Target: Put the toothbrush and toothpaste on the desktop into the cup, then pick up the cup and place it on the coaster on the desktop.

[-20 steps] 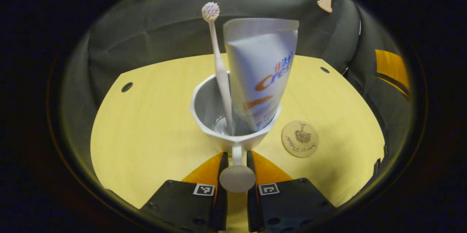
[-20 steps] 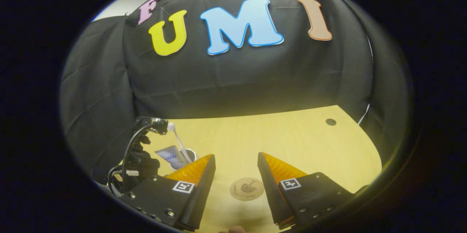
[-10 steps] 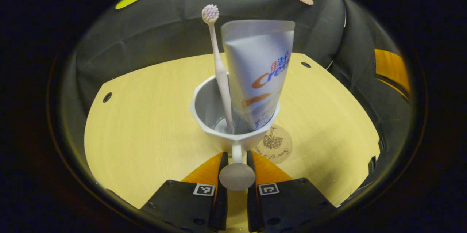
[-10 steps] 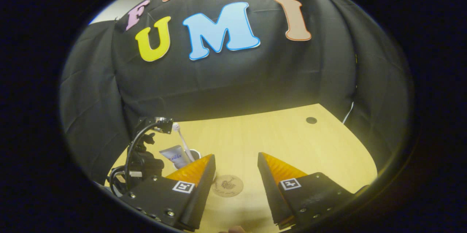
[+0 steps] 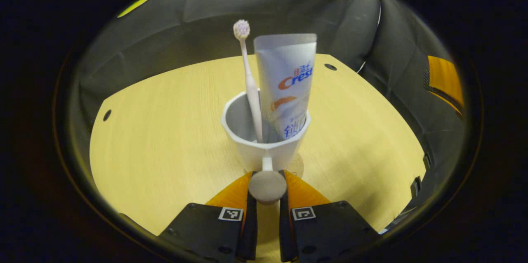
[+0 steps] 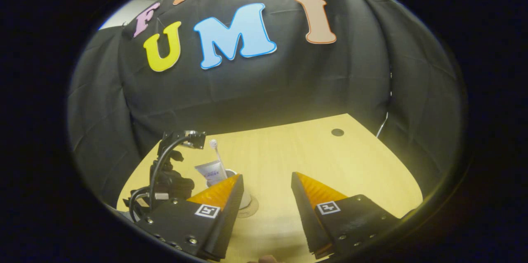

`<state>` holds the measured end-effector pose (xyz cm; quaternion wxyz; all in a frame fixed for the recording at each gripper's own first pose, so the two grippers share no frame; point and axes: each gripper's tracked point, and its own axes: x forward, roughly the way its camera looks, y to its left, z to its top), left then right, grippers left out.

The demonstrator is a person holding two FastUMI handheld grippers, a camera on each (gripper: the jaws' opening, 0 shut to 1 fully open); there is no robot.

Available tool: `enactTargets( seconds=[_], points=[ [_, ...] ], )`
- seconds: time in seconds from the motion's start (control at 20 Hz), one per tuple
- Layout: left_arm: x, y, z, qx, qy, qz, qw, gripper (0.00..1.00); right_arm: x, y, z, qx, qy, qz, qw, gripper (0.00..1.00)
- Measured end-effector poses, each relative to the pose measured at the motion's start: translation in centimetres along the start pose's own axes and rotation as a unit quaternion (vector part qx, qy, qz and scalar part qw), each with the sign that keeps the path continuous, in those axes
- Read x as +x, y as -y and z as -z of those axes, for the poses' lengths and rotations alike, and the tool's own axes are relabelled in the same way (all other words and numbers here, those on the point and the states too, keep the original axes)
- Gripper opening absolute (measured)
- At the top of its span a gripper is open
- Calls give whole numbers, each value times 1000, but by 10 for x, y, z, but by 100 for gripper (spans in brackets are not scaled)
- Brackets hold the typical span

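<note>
Left claw (image 5: 267,197) clamped on the white cup's (image 5: 264,147) handle, pink toothbrush (image 5: 249,85) and toothpaste (image 5: 286,90) upright inside; right claw (image 6: 266,197) apart.

Tube (image 5: 286,85), standing just ahead of and above the left gripper's (image 5: 267,176) closed jaws: a printed wordmark in orange and blue runs across its face, with small blue characters above it and larger blue characters below, near the base. In the right gripper view the same tube (image 6: 210,170) lies ahead-left of the jaws, its print too small to make out.

Markers: one black-and-white square coded marker (image 5: 230,214) sits on each finger of the left gripper, behind the jaws. The right gripper (image 6: 266,178) carries a matching pair (image 6: 207,210).
</note>
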<state>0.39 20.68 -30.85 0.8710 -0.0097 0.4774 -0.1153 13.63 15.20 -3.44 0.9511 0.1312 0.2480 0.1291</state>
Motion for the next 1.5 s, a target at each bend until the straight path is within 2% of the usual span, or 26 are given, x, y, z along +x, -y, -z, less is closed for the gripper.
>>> enactTargets(
  seconds=[0.2, 0.25, 0.3, 0.5, 0.55, 0.7, 0.75, 0.8, 0.85, 0.9, 0.95, 1.05, 1.15, 1.2, 1.25, 1.3, 1.4, 1.45, 1.5],
  points=[
    [3, 8, -3, 6, 3, -11, 1000, 29, -1, 12, 0, 10, 0, 4, 1000, 70],
    [3, 9, 0, 4, 1, -13, 1000, 34, -2, 16, 3, 10, -1, 5, 1000, 70],
    [3, 10, 4, 0, -2, -13, 1000, 29, -2, 18, 5, 11, -4, 5, 1000, 70],
    [10, 20, 7, 6, -1, -17, 1000, 29, 2, 22, 10, 20, -16, 1, 1000, 70],
    [13, 23, 9, 7, -4, -18, 1000, 34, 3, 23, 12, 22, -18, -1, 1000, 70],
    [17, 29, 12, 12, -11, -14, 1000, 36, 6, 21, 11, 24, -22, -8, 999, 70],
    [15, 29, 17, 11, -13, -10, 1000, 31, 5, 20, 13, 24, -22, -10, 999, 70],
    [13, 30, 18, 9, -10, -7, 1000, 34, 6, 19, 13, 22, -22, -12, 999, 70],
    [13, 35, 15, 5, -8, 0, 1000, 28, 5, 20, 13, 19, -23, -14, 999, 70],
    [13, 38, 16, 2, -8, 4, 1000, 39, 6, 19, 12, 15, -23, -14, 1000, 70],
    [12, 40, 16, -3, -5, 9, 1000, 39, 5, 21, 13, 11, -23, -14, 1000, 70],
    [9, 46, 14, -10, 1, 21, 1000, 47, 4, 20, 11, 9, -22, -16, 1000, 70],
    [3, 54, 13, -17, 10, 34, 999, 68, 2, 19, 6, 11, -17, -20, 1000, 70],
    [-2, 56, 11, -19, 16, 36, 999, 89, 0, 18, 4, 11, -15, -22, 1000, 70],
    [-7, 58, 9, -21, 24, 37, 999, 94, -2, 18, 2, 9, -12, -23, 1000, 70],
    [-13, 58, 6, -23, 33, 34, 999, 89, -3, 18, -1, 7, -9, -25, 1000, 70],
    [-27, 59, -2, -33, 54, 33, 997, 97, -8, 17, -7, 1, -1, -29, 1000, 70],
    [-36, 58, -6, -40, 67, 33, 996, 88, -11, 17, -9, -3, 4, -32, 999, 70],
    [-45, 57, -10, -46, 83, 29, 995, 93, -14, 16, -12, -7, 10, -34, 999, 70]
  ],
)
